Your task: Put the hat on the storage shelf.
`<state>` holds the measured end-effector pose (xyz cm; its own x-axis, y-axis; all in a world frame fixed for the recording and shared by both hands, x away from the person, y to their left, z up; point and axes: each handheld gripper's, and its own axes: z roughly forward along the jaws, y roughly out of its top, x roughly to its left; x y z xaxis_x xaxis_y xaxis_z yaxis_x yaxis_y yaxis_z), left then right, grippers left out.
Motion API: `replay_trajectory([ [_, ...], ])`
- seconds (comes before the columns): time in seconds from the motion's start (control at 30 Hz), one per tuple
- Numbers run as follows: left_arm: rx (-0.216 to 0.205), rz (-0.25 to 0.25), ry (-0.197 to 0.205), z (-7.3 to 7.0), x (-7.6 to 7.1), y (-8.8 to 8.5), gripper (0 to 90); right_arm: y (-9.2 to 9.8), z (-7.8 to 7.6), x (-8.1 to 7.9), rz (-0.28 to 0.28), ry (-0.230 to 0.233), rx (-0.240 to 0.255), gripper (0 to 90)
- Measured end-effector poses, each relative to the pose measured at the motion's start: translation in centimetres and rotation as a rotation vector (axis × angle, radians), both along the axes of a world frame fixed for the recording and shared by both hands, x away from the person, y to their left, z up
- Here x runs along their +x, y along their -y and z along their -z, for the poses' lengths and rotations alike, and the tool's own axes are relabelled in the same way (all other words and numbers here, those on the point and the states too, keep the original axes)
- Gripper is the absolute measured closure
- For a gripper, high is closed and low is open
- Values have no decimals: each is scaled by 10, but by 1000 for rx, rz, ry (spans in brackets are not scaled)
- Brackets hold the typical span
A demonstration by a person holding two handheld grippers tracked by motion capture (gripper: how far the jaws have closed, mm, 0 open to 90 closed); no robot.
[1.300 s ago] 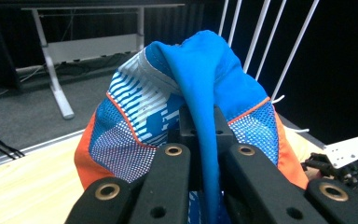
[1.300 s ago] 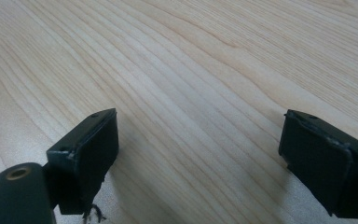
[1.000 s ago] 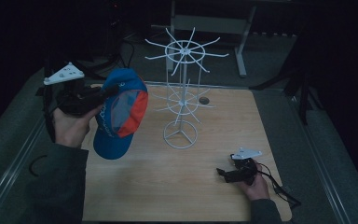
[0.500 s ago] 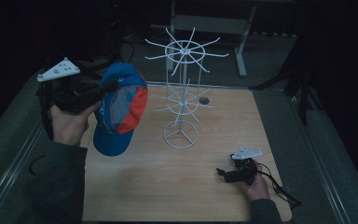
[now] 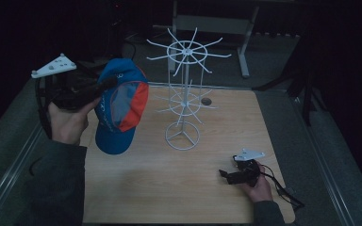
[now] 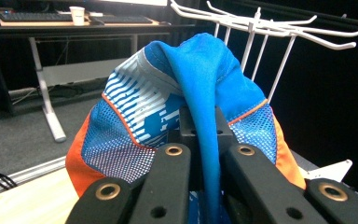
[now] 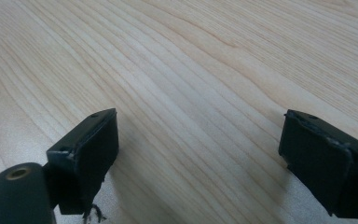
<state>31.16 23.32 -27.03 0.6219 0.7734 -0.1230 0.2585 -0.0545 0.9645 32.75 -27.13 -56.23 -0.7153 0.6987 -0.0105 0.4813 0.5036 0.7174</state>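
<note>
- The work in hand looks like hanging the cap (image 5: 120,110) on the white wire rack (image 5: 184,101), which stands upright near the middle of the wooden table (image 5: 169,188).
- Done so far, by the look of it: the cap is off the table. The left gripper (image 5: 106,84) has its jaws pinched tight on a fold of the blue cloth, which in the left gripper view runs up between the two black jaws.
- The cap hangs in the air just to the left of the rack, brim pointing down, and does not touch it.
- In the left gripper view the rack's upper hooks (image 6: 279,30) spread out behind and above the cap's crown (image 6: 200,74), near but still apart.
- The right gripper (image 5: 228,175) rests low over the table, in front of the rack and to its right, jaws spread wide with only bare wood between them.
- Left to do, as I judge it: bring the cap to a hook, settle it there, and let go.
</note>
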Motion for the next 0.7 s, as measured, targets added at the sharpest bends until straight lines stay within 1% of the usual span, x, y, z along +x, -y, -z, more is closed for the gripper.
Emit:
replay_trajectory([
  [0.23, -11, 3, 11, -3, -3, -2, 900, 0, 0, 0, 0, 0, 0, 118],
  [0.27, -17, 6, 11, -3, -3, -3, 900, 0, 0, 0, 0, 0, 0, 118],
  [0.3, -36, 18, 8, -3, -3, -4, 900, 0, 0, 0, 0, 0, 0, 117],
  [0.37, -36, 18, 8, -3, -3, -4, 900, 0, 0, 0, 0, 0, 0, 117],
  [0.4, -53, 28, 10, -4, -3, -5, 900, 0, 0, 0, 0, 0, 0, 118],
  [0.7, -67, 25, 20, -5, -3, -6, 900, 0, 0, 0, 0, 0, 0, 117],
])
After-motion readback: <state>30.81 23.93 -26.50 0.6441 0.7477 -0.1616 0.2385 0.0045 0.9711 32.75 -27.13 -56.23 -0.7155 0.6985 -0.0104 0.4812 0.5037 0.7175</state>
